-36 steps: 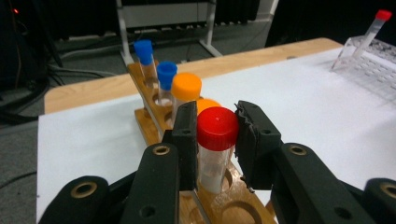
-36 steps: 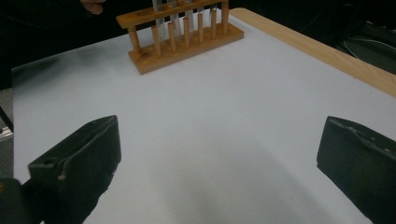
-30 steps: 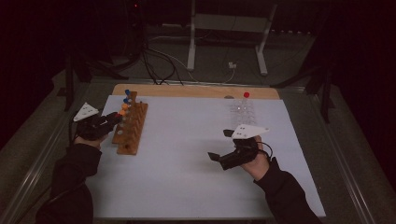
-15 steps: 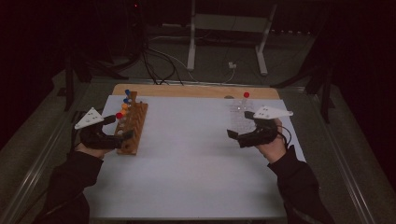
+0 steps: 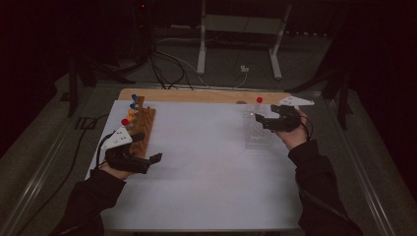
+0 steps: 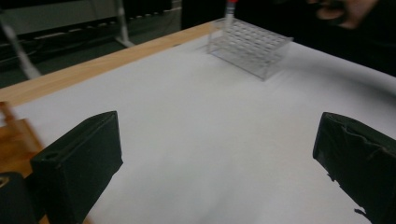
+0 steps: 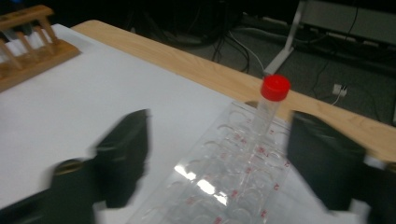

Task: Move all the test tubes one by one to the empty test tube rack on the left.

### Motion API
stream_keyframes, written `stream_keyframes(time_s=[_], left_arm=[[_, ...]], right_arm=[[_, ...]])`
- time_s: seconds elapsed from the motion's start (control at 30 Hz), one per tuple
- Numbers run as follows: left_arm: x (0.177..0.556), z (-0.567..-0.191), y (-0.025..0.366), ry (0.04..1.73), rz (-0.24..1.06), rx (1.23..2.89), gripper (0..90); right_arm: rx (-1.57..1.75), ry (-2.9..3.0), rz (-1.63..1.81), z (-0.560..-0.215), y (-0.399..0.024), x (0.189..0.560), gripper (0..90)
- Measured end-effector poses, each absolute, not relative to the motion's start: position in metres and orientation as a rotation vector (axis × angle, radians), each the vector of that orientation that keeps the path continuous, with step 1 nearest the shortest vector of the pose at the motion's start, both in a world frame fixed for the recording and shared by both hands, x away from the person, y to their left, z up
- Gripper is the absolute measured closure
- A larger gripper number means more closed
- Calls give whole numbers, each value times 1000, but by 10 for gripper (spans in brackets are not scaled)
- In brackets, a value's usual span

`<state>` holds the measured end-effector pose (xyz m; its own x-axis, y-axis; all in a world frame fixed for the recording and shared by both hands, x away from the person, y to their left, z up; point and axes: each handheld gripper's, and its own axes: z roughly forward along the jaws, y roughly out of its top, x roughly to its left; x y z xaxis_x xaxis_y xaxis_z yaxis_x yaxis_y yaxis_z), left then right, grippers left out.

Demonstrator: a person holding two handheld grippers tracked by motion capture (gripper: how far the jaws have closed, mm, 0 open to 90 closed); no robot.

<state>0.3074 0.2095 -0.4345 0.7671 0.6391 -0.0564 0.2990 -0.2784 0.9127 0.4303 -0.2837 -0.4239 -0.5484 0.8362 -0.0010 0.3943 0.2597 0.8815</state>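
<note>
Tubes seem to be going from the wood rack (image 5: 141, 129) at the table's left to the clear rack (image 5: 256, 132) at right: wood rack has colour-capped tubes standing in a row, clear rack has one red-cap tube (image 5: 258, 104) upright in a far corner hole, rest of the holes empty. Racks sit well apart w/ bare white mat (image 5: 206, 162) between, prob. so each hand works its own side. Left gripper (image 5: 156, 158) lies low by the near end of the wood rack, pointing across the mat; its jaws have just been opening and stand wide apart, nothing between them. Right gripper (image 5: 256, 119) hangs over the clear rack, aimed at the tube; its jaws have just been closing but are apart, tube (image 7: 272, 103) framed between, pads not touching it.
</note>
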Motion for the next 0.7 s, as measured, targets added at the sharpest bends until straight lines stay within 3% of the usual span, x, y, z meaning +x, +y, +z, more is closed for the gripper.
stream_keyframes(time_s=[0.07, 0.3, 0.7], left_arm=[[306, -436, 206, 705, 380, 1884, 21], [302, -436, 200, 680, 376, 1891, 21], [300, -438, 197, 668, 372, 1896, 21]], right_arm=[[1133, 2063, 1222, -431, -285, 440, 372], [1236, 2063, 1134, -447, -284, 471, 516], [1298, 2063, 1072, -462, -273, 500, 679]])
